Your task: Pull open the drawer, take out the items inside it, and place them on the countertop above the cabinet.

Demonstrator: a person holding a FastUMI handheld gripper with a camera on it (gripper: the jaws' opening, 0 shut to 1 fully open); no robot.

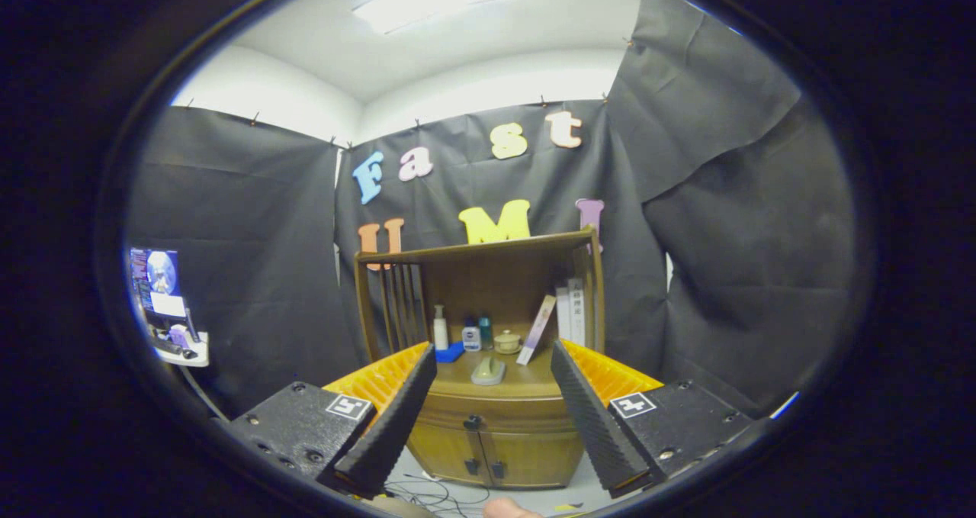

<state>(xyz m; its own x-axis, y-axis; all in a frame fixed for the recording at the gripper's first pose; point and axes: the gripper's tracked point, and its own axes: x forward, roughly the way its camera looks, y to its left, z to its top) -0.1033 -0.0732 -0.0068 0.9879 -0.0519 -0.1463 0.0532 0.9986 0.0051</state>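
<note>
A brown wooden cabinet (496,426) stands ahead against the black cloth wall, some way beyond my fingers. Its drawer (492,413) with a dark knob (473,422) is closed, just under the countertop (526,381). Two small doors with dark handles sit below the drawer. My gripper (494,407) is open, its fingers spread wide on either side of the cabinet front with nothing between them. What lies inside the drawer is hidden.
On the countertop lie a grey oval object (488,371), a white bottle (440,329), small jars, a blue item (450,352) and upright books (570,312). A hutch with slats rises above. Cables (435,495) trail on the floor. A monitor (160,285) stands far left.
</note>
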